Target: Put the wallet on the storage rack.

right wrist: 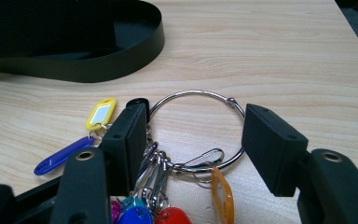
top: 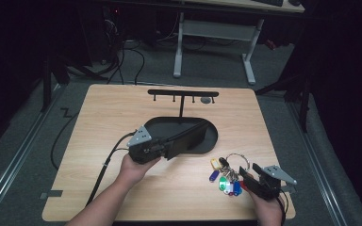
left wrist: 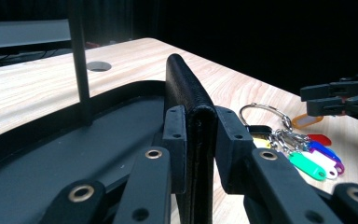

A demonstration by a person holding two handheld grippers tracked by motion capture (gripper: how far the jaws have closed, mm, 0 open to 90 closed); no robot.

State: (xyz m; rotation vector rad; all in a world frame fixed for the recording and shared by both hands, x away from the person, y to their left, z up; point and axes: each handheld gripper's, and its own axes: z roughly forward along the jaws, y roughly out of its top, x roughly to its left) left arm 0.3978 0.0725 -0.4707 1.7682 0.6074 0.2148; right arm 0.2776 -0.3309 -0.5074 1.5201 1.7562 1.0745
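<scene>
A black wallet (top: 191, 136) is held edge-up over the black oval tray (top: 159, 126), with my left gripper (top: 169, 147) shut on its near end. In the left gripper view the wallet (left wrist: 184, 79) stands upright between the pads of my left gripper (left wrist: 200, 126). A bunch of keys (top: 226, 178) with coloured tags lies on the table at the front right. My right gripper (right wrist: 196, 135) is open, its jaws on either side of the steel key ring (right wrist: 191, 92), low over the table. Whether the pads touch the ring I cannot tell.
A T-shaped black hook stand (top: 183, 92) rises from the tray's far end; its post (left wrist: 80, 60) is left of the wallet. A grey round grommet (top: 206, 100) sits in the tabletop behind it. The table's front edge runs close under both hands.
</scene>
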